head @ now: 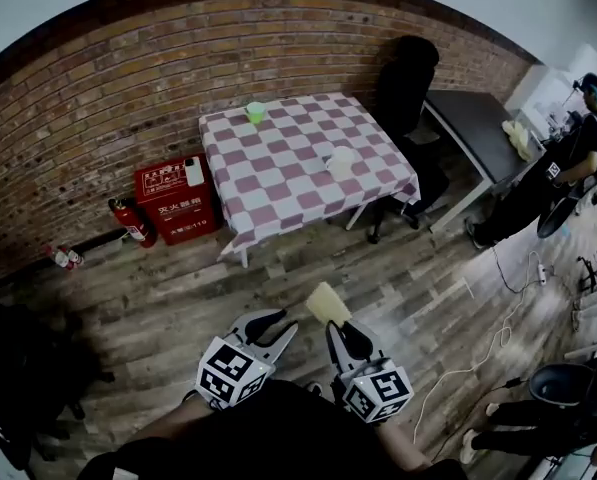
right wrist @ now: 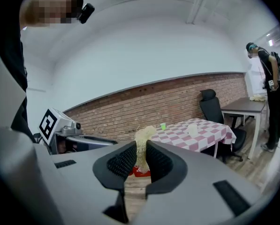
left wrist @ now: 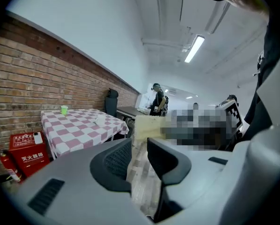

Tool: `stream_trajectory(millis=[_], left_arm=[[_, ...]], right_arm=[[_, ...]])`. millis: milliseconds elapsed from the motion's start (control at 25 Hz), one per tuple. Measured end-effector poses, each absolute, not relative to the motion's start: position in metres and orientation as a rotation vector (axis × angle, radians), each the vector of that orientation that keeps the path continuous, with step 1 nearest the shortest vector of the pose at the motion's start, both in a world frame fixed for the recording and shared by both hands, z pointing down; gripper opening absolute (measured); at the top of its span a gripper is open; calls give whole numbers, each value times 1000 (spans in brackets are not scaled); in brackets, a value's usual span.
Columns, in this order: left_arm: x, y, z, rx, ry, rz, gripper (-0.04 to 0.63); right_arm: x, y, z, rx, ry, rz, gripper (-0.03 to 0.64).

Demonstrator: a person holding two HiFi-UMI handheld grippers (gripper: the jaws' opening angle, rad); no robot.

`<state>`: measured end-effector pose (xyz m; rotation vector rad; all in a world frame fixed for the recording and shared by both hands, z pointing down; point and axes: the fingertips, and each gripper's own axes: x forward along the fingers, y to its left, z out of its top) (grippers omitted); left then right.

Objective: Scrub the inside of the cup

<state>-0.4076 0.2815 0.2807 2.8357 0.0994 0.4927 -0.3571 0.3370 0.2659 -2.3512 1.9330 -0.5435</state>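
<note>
Far ahead a table with a pink-and-white checked cloth carries a small green cup at its back and a pale translucent cup near its right side. Both grippers hover low over the wooden floor, well short of the table. My right gripper is shut on a straw-coloured loofah scrubber, which stands up between the jaws in the right gripper view. My left gripper is open with nothing between its jaws. Both cups also show in the left gripper view: the green cup and the pale cup.
A red fire-equipment box and an extinguisher stand against the brick wall, left of the table. A black office chair and a grey desk are to its right. A person stands by the desk. Cables trail across the floor at right.
</note>
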Motion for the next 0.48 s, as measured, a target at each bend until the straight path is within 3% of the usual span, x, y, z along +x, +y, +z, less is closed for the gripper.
stream_trajectory(millis=[480], left_arm=[[-419, 247, 328, 2735, 270, 574, 114]], right_arm=[[-378, 318, 302, -2485, 1764, -695, 72]])
